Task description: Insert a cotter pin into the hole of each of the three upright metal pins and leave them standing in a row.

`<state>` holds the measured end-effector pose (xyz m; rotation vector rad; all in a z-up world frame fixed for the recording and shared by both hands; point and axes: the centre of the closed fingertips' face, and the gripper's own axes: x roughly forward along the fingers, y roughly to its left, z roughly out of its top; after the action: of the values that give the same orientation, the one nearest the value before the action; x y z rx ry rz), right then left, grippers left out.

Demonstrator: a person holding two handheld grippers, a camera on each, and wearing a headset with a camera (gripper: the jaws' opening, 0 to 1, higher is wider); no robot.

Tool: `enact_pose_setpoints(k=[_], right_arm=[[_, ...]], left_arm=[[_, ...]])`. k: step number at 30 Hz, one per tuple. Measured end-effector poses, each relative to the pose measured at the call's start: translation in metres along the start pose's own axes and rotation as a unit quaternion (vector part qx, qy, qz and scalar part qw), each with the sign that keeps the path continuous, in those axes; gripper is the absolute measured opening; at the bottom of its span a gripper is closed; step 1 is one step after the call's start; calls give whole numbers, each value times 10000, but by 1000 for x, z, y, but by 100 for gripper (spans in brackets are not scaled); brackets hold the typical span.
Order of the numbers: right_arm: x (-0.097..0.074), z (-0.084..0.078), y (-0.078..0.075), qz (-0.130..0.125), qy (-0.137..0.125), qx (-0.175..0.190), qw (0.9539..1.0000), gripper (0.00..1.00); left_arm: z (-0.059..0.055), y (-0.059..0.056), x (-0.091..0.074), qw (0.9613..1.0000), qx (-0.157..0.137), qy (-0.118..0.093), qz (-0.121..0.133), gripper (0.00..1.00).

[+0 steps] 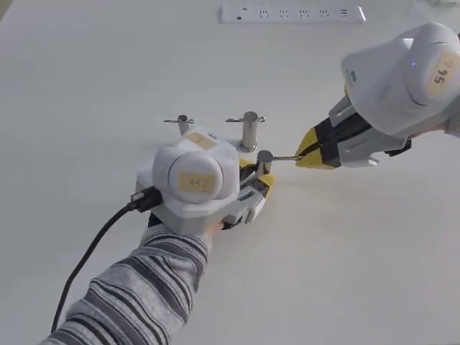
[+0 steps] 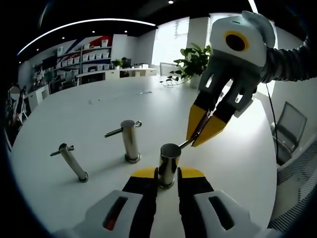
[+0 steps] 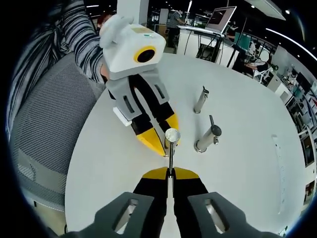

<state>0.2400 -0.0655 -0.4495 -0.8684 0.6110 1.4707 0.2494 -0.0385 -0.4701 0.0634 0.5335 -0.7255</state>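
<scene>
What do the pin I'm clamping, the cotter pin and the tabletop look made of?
Pin: polished metal, likely steel, with bright mirror-like streaks down its shaft.
Cotter pin: thin grey metal wire; the finish is too small to judge.
Tabletop: smooth matte white, perhaps laminate, with no grain and only soft reflections.

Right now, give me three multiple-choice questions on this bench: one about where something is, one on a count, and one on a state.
1. Where does the power strip lie?
A. past the metal pins, at the far side
B. between the two grippers
C. at the near edge

2. How many metal pins stand on the table?
A. two
B. three
C. four

3. What state is the right gripper in?
A. hanging open
B. shut on a cotter pin
C. shut on the power strip

Answers:
1 A: it lies along the top of the head view.
2 B: two stand behind, and one stands in the left gripper.
3 B: its yellow tips pinch the thin wire.
</scene>
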Motion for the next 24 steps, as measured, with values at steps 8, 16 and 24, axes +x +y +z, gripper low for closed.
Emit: enact_pose_setpoints(k=[8, 16, 24], right_arm=[[3, 8, 3, -25, -15, 172, 9998, 0], [6, 11, 4, -73, -16, 425, 9991, 0], [8, 13, 3, -160, -7, 299, 9994, 0]], left_arm=[[-1, 1, 1, 10000, -70, 17, 39, 11], [-4, 1, 0, 9998, -178, 41, 54, 11], [-5, 1, 2, 9996, -271, 34, 83, 11]])
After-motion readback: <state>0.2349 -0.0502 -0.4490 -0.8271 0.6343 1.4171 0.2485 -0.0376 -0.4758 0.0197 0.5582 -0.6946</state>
